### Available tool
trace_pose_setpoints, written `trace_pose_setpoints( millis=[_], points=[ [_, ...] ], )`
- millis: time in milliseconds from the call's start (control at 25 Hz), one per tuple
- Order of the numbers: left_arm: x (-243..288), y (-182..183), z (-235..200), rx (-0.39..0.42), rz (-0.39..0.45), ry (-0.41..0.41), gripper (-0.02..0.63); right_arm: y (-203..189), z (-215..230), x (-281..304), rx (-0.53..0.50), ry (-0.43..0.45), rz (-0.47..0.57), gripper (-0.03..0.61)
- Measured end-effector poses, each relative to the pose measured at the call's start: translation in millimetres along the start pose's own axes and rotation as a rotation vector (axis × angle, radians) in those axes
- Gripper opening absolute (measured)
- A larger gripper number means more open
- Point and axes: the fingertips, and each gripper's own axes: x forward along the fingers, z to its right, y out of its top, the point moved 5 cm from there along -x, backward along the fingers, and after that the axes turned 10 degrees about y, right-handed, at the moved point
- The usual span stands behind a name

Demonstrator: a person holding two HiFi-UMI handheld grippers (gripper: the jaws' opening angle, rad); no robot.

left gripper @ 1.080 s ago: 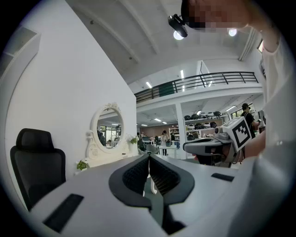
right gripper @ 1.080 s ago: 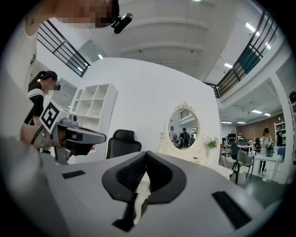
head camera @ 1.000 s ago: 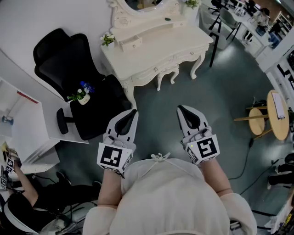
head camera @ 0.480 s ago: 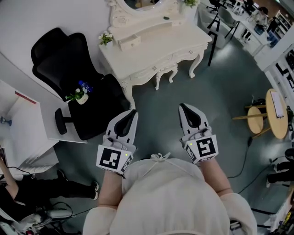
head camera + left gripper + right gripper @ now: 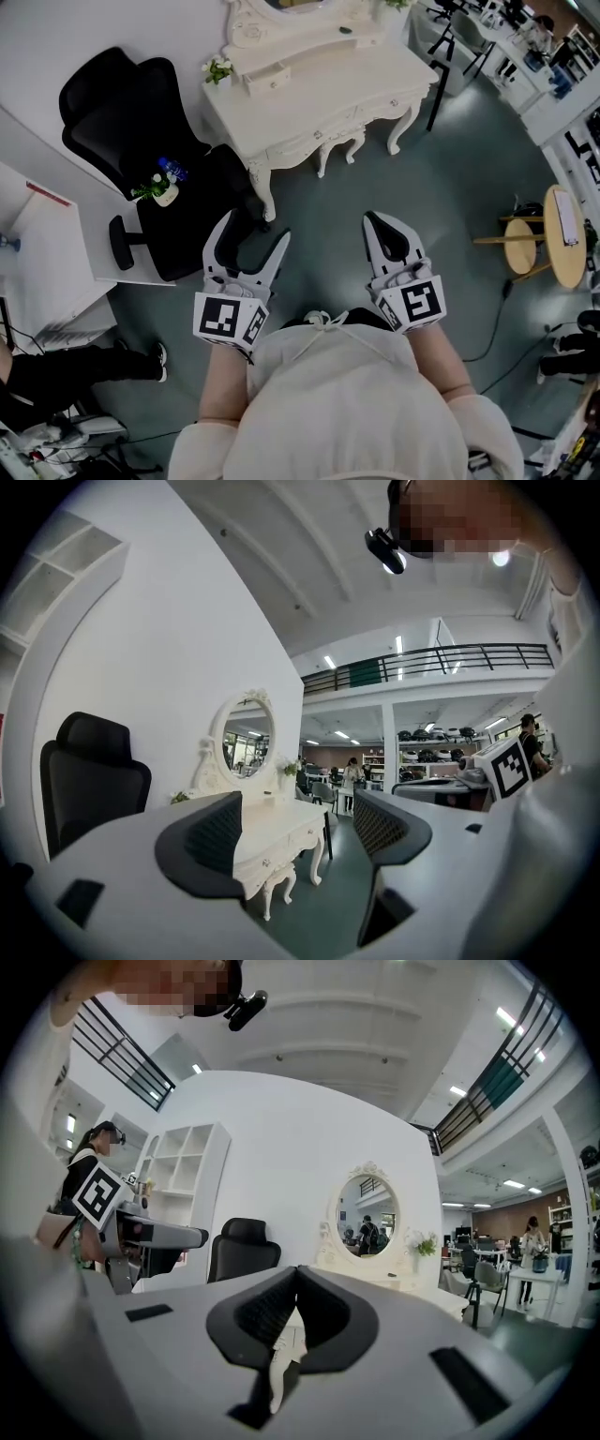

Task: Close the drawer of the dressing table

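The white dressing table [image 5: 375,80] with an oval mirror stands across the floor, well ahead of both grippers. On its top a small drawer [image 5: 271,79] juts forward from the mirror's base. My left gripper [image 5: 254,228] is open; its jaws have just been opening, with nothing between them. In the left gripper view the left gripper [image 5: 295,803] frames the dressing table [image 5: 281,841] far off. My right gripper [image 5: 373,221] is shut and empty, level with the left. The right gripper [image 5: 297,1270] points toward the mirror [image 5: 366,1213].
A black office chair [image 5: 131,112] stands left of the dressing table, with a small flower pot [image 5: 161,192] near it. A white desk [image 5: 47,253] is at the left, a round wooden table [image 5: 565,234] at the right. A person's legs [image 5: 66,370] show lower left.
The left gripper's jaws went from shut to wide open, and that gripper shifted slightly. The right gripper stayed put. The person at the lower left has slid back out of view.
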Motion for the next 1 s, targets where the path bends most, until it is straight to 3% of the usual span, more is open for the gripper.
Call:
trace_pose_setpoints(
  millis=[400,720,1000],
  points=[
    [58.7,-27.1,0.0,0.084,-0.071,0.069,0.364,-37.2,55.3,44.9,0.020,0.113,-0.031,0.006],
    [167.6,-17.9,10.5,0.097,-0.068,0.210,0.364,-33.6,174.4,120.9,0.010,0.258,-0.029,0.006],
    [267.1,-15.8,23.8,0.052,-0.039,0.343,0.364,-31.2,275.8,183.2,-0.029,0.401,-0.049,0.006]
  ],
)
